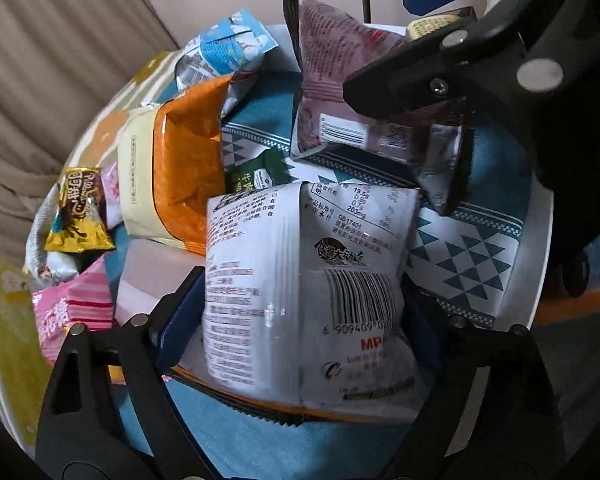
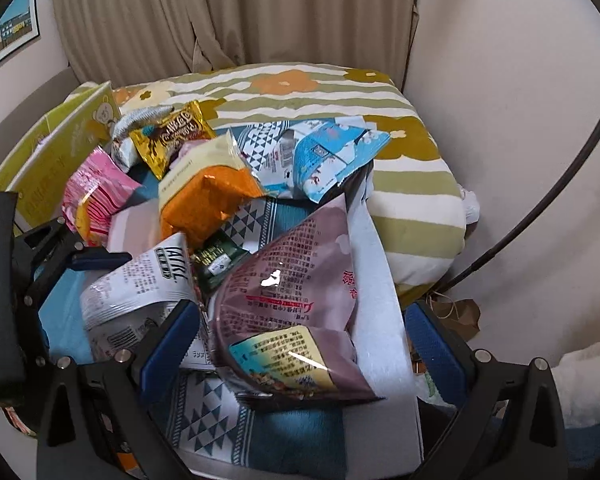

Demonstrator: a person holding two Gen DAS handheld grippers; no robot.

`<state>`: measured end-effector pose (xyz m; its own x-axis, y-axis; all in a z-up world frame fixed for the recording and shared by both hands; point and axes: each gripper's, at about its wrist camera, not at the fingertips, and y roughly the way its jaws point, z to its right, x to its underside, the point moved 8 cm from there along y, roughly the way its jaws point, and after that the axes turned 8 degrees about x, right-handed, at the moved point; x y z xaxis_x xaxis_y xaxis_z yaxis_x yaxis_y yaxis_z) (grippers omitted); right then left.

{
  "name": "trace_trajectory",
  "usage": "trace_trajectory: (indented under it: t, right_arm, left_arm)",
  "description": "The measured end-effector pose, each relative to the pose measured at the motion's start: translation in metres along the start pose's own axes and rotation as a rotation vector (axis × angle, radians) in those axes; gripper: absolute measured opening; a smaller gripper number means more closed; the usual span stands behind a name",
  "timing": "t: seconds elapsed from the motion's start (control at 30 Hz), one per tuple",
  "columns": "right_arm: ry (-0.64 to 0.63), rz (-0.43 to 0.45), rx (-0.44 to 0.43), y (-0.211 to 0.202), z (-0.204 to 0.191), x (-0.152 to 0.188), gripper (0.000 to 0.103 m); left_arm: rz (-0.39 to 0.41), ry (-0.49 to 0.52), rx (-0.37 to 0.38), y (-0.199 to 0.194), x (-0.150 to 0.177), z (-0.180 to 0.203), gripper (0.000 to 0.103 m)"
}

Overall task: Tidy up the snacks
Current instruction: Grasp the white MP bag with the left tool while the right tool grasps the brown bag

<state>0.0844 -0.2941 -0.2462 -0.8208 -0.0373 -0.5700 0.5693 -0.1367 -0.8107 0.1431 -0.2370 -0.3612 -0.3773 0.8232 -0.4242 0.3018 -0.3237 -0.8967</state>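
A pile of snack packets lies on a teal patterned cloth (image 1: 460, 248). My left gripper (image 1: 300, 320) has its jaws around a white packet with a barcode (image 1: 300, 280), pads on both sides of it. My right gripper (image 2: 300, 344) stands open around a mauve packet (image 2: 292, 300); in the left wrist view it (image 1: 432, 44) sits over that packet (image 1: 340, 92), one finger resting on it. Nearby are an orange and cream bag (image 1: 180, 168), a small green packet (image 1: 260, 174), a light blue packet (image 1: 228, 48), a gold packet (image 1: 80, 212) and a pink packet (image 1: 72, 312).
A yellow box (image 2: 48, 160) stands at the left of the pile. A flowered, striped blanket (image 2: 400, 152) covers the bed behind. Curtains (image 2: 220, 20) and a wall are beyond. A black cable (image 2: 560, 192) runs down the right. The white tray edge (image 2: 384, 280) borders the cloth.
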Motion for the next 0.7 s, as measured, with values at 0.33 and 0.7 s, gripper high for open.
trace_trajectory:
  t: [0.33,0.7]
  right_arm:
    - [-0.078,-0.016,-0.007,0.015,-0.008,0.004,0.103]
    - [-0.153,-0.039,-0.033,0.032,-0.02,0.004,0.097]
  left_arm:
    - [-0.009,-0.053,0.023,0.001,0.002,-0.005,0.071]
    - [-0.009,-0.106,0.03,-0.014,0.013,-0.008,0.068]
